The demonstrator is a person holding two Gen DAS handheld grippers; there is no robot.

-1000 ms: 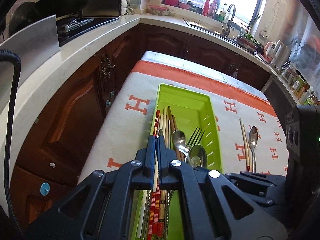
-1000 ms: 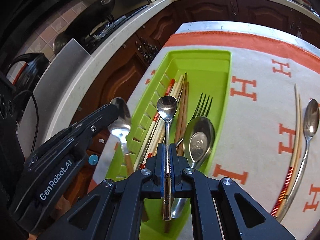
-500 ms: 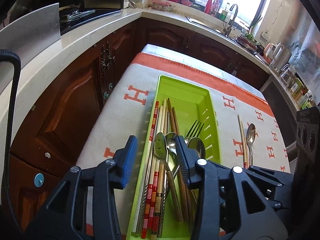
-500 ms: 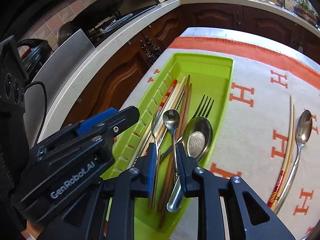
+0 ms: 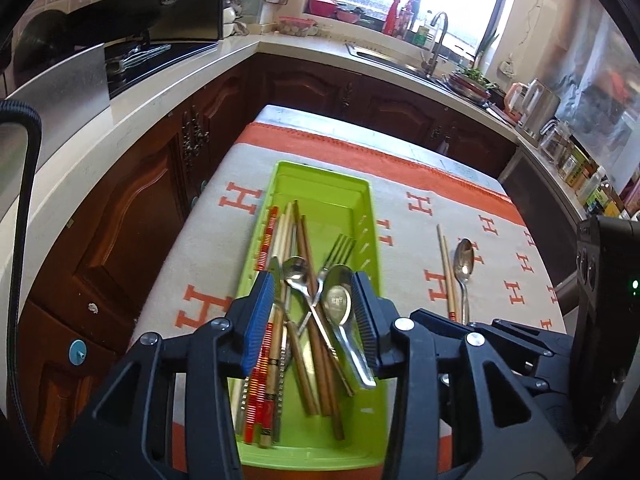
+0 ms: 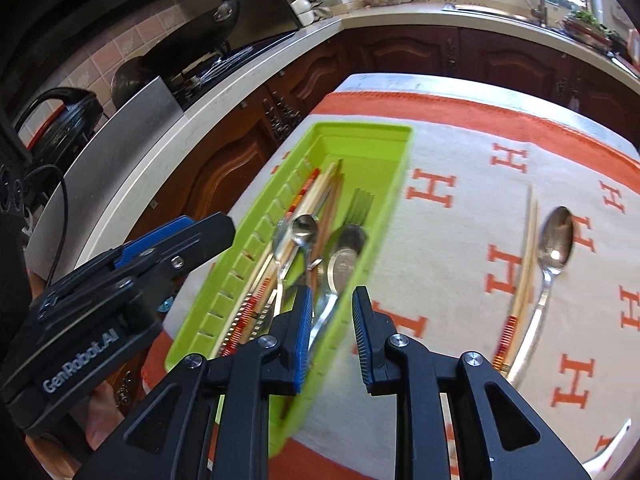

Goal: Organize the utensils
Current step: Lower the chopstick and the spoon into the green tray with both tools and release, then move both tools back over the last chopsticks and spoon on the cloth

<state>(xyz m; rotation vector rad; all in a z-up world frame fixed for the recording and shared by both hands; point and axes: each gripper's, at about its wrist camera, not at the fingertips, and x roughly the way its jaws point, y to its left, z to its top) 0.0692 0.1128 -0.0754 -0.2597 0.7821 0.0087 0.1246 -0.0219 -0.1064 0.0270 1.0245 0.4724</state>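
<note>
Green tray (image 5: 362,196) is filling while both tools (image 5: 314,312) (image 6: 331,330) are hovering open and empty, risking snagging crossed chopsticks (image 5: 308,300).

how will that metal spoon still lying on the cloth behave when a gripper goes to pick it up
The spoon looks like polished steel, so probably rigid but slippery between the pads. It lies flat on the cloth, so getting fingers under the thin handle may be awkward. The chopsticks close beside it could get nudged or caught too.
</note>
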